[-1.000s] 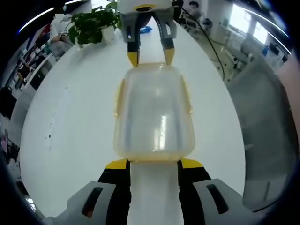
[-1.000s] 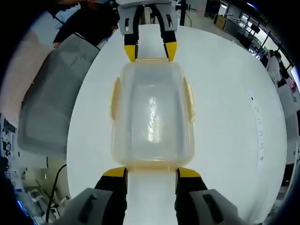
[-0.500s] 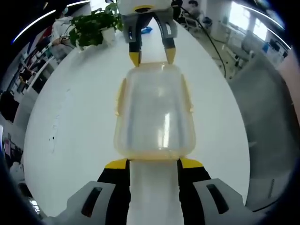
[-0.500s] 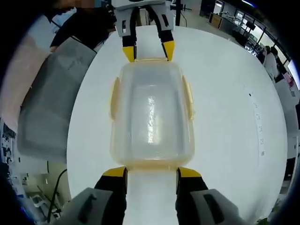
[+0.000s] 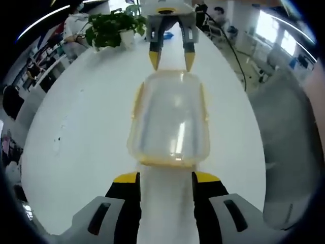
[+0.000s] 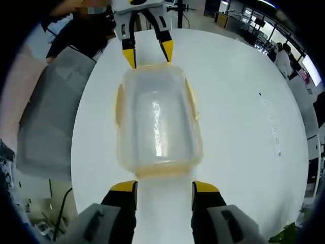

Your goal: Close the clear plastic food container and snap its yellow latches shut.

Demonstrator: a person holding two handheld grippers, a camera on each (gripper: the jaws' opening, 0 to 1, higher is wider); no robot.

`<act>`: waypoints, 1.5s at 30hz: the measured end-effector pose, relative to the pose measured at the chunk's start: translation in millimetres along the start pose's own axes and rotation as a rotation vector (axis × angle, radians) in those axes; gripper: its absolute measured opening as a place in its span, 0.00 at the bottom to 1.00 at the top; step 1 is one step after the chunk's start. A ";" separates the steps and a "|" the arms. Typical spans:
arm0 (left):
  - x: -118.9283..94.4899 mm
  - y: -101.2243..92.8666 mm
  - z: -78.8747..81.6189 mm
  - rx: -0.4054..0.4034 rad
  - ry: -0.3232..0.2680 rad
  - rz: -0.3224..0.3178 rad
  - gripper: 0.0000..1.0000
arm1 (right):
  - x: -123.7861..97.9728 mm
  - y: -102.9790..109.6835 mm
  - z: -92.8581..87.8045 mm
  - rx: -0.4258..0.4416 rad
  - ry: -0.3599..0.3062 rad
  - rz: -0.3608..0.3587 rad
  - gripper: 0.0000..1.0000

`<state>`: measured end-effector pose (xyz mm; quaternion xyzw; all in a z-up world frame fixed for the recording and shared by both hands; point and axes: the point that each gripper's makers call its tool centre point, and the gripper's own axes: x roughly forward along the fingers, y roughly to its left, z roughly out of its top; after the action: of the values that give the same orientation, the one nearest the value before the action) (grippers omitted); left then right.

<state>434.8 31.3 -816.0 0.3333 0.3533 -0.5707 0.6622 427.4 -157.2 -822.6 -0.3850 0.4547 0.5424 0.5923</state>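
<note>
The left tongs (image 5: 166, 178) gape wide with nothing between the yellow tips, just short of the near end of the clear rectangular plastic food container (image 5: 170, 119) with yellow latches (image 5: 137, 99). The right tongs (image 6: 164, 187) are equally wide and empty at the opposite end. The container, lid on, sits on the round white desk (image 5: 81, 132) between both tongs; a green potted plant (image 5: 111, 28) stands at the desk's far edge.

Table (image 5: 76, 132): bare white surface open on both long sides of the container (image 5: 170, 119). Left gripper (image 5: 165, 178) and right gripper (image 5: 170, 60) stand at its two short ends. Plant (image 5: 112, 28) well apart, at the table's edge.
</note>
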 end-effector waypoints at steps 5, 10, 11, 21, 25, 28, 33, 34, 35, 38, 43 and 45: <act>-7.7 0.3 4.4 -0.062 -0.038 0.011 0.37 | -3.3 1.0 1.6 0.008 0.000 -0.015 0.40; -15.1 5.5 9.1 -0.183 -0.088 0.037 0.37 | -6.6 -0.2 0.8 0.030 0.005 -0.039 0.40; -15.9 7.1 9.2 -0.187 -0.092 0.041 0.37 | -7.8 -1.0 0.8 0.039 0.004 -0.046 0.40; -18.4 14.2 12.8 -0.337 -0.138 0.083 0.37 | -14.6 -4.6 6.4 0.121 -0.040 -0.085 0.39; -15.7 10.2 11.5 -0.361 -0.134 0.078 0.37 | -13.6 -3.2 8.9 0.150 -0.060 -0.081 0.39; -13.4 8.9 11.3 -0.403 -0.145 0.075 0.37 | -12.7 -3.0 9.5 0.172 -0.069 -0.083 0.38; -11.2 6.9 14.4 -0.471 -0.169 0.069 0.36 | -9.9 -2.2 12.2 0.258 -0.103 -0.075 0.37; -10.5 6.6 14.7 -0.478 -0.170 0.068 0.36 | -9.7 -1.0 13.2 0.279 -0.112 -0.072 0.37; -9.7 6.7 14.7 -0.482 -0.170 0.069 0.36 | -9.4 -0.1 13.6 0.295 -0.117 -0.069 0.37; -7.7 6.3 15.9 -0.514 -0.177 0.073 0.35 | -7.6 2.7 17.5 0.355 -0.146 -0.061 0.36; -4.3 5.6 13.4 -0.539 -0.165 0.089 0.34 | -4.2 4.6 17.3 0.401 -0.158 -0.055 0.35; -2.8 4.3 11.9 -0.547 -0.159 0.089 0.33 | -4.7 4.4 18.6 0.442 -0.173 -0.059 0.35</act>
<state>439.8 23.3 -807.2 0.1118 0.4258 -0.4491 0.7775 425.3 -140.4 -812.5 -0.2113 0.4982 0.4431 0.7147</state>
